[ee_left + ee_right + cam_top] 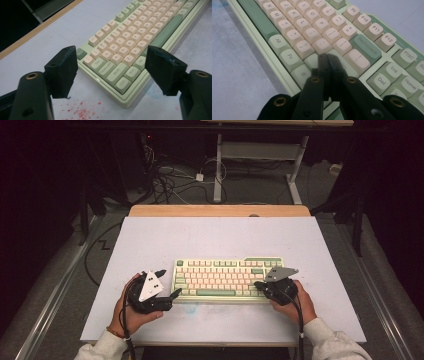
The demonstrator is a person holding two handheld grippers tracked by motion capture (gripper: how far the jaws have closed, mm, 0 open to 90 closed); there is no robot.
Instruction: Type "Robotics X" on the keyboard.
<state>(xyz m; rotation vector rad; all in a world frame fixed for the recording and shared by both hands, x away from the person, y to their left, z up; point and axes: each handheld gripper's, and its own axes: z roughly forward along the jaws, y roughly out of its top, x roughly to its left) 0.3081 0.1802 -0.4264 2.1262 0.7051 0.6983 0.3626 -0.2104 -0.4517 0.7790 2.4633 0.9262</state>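
High view: pale table (150,240), dark room; left gripper (169,282) gapes empty; right gripper (258,284) closed, empty.

A pale grey table (150,245) with a wooden far edge carries a green-and-cream keyboard (227,280) near its front.

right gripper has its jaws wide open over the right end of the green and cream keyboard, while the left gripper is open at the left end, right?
Not quite: the right gripper is shut, not wide open. The right gripper view shows its two jaws pressed together over the keys at the right end of the keyboard. The left gripper is indeed open at the left end.
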